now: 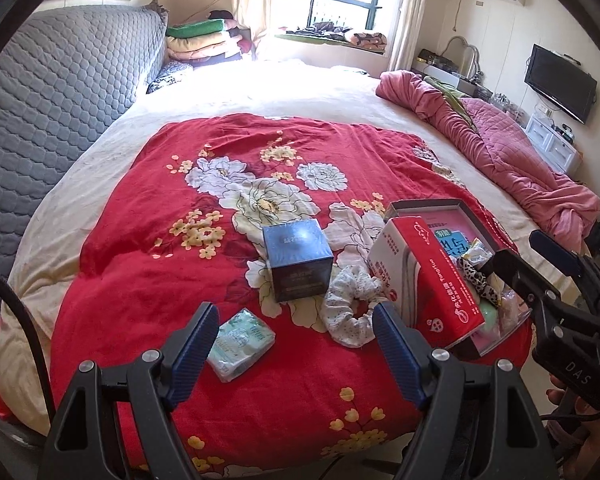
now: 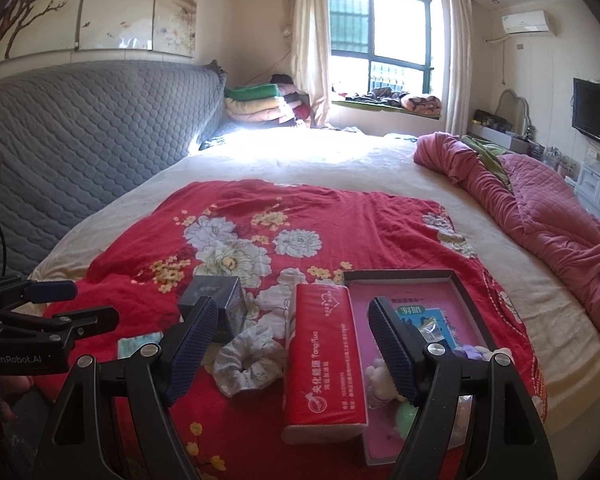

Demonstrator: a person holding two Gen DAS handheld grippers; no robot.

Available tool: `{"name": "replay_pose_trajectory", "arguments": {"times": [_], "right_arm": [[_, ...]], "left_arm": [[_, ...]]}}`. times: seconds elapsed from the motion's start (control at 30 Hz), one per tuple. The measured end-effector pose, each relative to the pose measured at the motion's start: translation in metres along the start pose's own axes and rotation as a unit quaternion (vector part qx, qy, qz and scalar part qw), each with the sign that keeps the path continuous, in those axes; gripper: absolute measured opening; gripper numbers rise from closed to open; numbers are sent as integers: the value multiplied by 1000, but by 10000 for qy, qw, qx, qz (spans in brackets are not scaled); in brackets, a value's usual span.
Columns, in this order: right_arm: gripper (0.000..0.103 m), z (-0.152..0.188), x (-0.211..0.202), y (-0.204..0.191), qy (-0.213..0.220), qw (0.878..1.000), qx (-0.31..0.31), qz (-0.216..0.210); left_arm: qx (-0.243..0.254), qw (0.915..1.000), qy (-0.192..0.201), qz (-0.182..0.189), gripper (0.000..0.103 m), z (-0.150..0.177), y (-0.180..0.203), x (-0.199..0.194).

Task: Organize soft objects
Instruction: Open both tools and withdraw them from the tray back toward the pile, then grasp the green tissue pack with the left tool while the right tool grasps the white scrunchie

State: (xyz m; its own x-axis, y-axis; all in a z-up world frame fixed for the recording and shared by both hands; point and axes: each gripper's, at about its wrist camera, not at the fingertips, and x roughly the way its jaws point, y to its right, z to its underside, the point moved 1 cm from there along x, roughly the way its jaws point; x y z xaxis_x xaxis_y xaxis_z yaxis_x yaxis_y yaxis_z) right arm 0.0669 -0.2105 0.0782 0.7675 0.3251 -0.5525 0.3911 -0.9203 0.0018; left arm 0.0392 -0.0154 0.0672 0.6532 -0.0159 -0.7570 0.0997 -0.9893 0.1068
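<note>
A white dotted scrunchie [image 1: 350, 306] [image 2: 246, 362] lies on the red floral quilt [image 1: 172, 248] [image 2: 140, 276]. A red and white tissue pack [image 1: 428, 276] [image 2: 324, 360] leans on the left rim of a shallow pink box [image 1: 450, 210] [image 2: 412, 304] that holds several small soft items [image 1: 478, 276] [image 2: 380, 380]. A small green tissue packet [image 1: 240, 338] [image 2: 138, 346] lies at the near left. My left gripper [image 1: 296, 344] is open and empty above the quilt, between packet and scrunchie. My right gripper [image 2: 292, 348] is open and empty above the scrunchie and tissue pack.
A dark blue cube box [image 1: 298, 264] [image 2: 216, 304] stands behind the scrunchie. A crumpled pink quilt [image 1: 500, 148] [image 2: 540, 208] lies on the bed's right side. A grey padded headboard [image 1: 60, 92] is at left. Folded blankets [image 1: 204, 42] are stacked by the window.
</note>
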Motion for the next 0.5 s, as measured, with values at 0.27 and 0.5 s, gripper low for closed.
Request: {"name": "replay_pose_trajectory", "arguments": {"times": [0.27, 0.5], "right_arm": [[79, 8, 17, -36, -182, 9982, -527, -201], [79, 20, 37, -56, -463, 9950, -813, -355]], "left_arm": [[-232, 9996, -70, -145, 78, 7, -26, 7], [-368, 9991, -141, -149, 78, 13, -44, 17]]}}
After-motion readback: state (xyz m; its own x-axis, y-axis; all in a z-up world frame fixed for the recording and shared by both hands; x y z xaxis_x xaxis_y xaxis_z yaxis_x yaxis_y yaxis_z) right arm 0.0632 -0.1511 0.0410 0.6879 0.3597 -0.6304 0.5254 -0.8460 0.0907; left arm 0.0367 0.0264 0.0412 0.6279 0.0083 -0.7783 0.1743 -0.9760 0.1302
